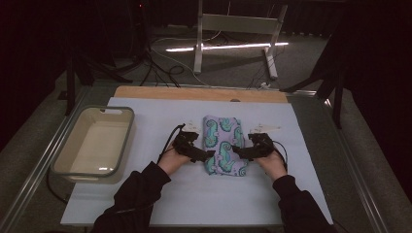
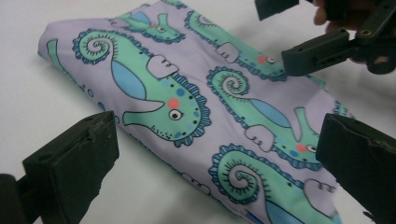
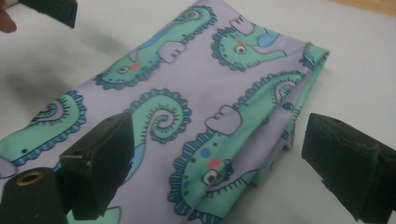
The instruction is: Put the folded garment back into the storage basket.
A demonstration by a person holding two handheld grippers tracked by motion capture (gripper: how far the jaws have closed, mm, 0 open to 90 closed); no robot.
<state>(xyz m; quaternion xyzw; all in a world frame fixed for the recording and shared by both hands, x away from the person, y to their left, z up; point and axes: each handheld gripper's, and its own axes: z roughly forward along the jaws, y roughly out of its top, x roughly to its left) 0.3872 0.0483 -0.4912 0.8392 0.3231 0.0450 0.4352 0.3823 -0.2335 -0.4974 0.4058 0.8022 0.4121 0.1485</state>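
Black-sleeved forearms steer the left gripper [image 1: 206, 155] and right gripper [image 1: 237, 150], both gaping empty, flanking the folded seahorse cloth [image 1: 224, 144] to grip its 2 edges.

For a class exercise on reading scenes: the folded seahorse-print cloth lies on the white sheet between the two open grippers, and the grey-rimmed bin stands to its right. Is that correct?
Not quite. In the high view the bin stands to the left of the cloth, not the right. The rest holds: the cloth lies folded on the white sheet between the open left gripper and right gripper.
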